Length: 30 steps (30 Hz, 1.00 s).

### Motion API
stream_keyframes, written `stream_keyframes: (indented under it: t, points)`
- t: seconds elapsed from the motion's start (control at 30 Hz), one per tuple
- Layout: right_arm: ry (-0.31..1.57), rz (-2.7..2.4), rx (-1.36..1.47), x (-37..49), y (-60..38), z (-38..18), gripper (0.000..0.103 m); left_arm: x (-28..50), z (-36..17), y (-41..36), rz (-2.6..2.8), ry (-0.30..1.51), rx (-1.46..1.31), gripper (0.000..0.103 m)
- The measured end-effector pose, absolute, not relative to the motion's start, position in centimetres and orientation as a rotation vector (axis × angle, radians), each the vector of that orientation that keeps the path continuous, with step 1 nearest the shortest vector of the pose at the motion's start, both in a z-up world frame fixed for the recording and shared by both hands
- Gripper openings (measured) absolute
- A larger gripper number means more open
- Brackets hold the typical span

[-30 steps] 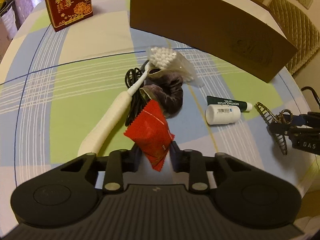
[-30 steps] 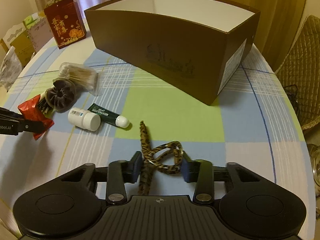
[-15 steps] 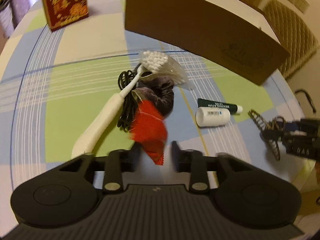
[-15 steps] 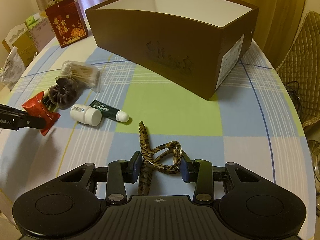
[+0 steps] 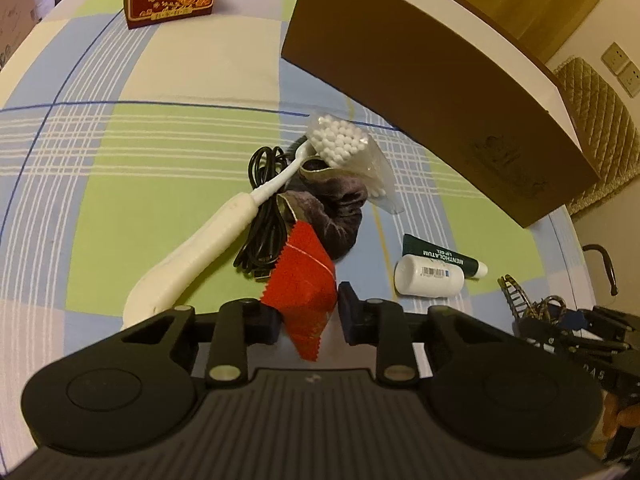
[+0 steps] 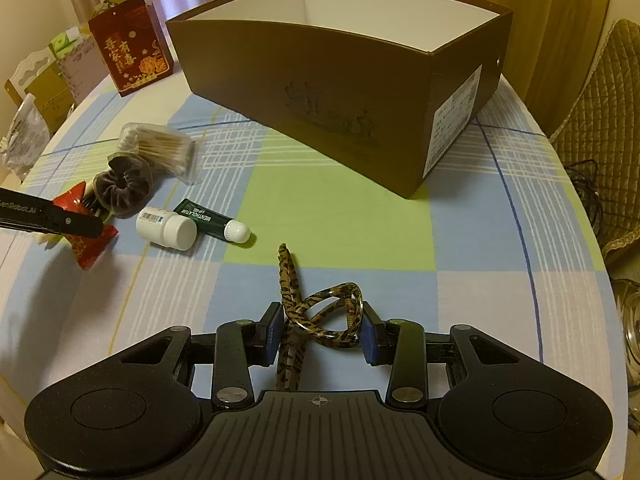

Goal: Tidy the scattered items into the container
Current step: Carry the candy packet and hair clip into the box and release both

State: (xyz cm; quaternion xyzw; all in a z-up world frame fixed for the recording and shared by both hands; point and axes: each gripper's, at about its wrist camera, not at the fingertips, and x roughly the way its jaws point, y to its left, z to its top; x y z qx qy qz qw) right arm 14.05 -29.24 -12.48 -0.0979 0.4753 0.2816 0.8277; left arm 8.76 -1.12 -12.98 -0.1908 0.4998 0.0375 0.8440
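Red foil shows between the fingers of the left gripper [image 5: 308, 314]: a small crinkled packet [image 5: 305, 280] with zigzag edges, hanging above the checked tablecloth [image 5: 120, 152]. The jaws stand a little wider than the packet in the wrist view, and I cannot tell for certain whether they pinch it or merely flank it. It looks light and limp, likely to flutter or slip, so I would take it flat across its middle, not by a sawtooth edge.

Over on the other side, the right gripper [image 6: 319, 330] is clamped on a tortoiseshell hair clip [image 6: 320, 312], its long toothed prong pointing forward. That clip seems stiff, glossy and somewhat brittle; holding it across the looped part, as now, seems sound to me.

The brown cardboard box [image 6: 360, 92] sits open at the far side of the table, well apart from both grippers, and nothing shows inside it from here.

Lying on the cloth are a white handled brush [image 5: 200, 252], a black cable [image 5: 260, 240], a velvet scrunchie [image 5: 336, 208], a bag of cotton swabs [image 5: 352, 152], a white pill bottle [image 5: 428, 280] and a green lip gel tube [image 5: 440, 256] touching it. Bottle and tube would roll if nudged.
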Motion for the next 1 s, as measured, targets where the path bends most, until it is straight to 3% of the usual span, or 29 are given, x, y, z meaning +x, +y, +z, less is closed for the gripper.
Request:
stream_keyframes:
  t: [0.53, 1.0]
  points:
    - [0.906, 0.744, -0.103, 15.1, -29.8, -5.3, 0.041, 9.8, -4.8, -2.8, -0.078, 0.904, -0.290, 0.022]
    - [0.734, 0.759, -0.040, 25.6, -27.6, 1.3, 0.041, 23.0, 1.0, -4.4, -0.202, 0.775, -0.165, 0.023]
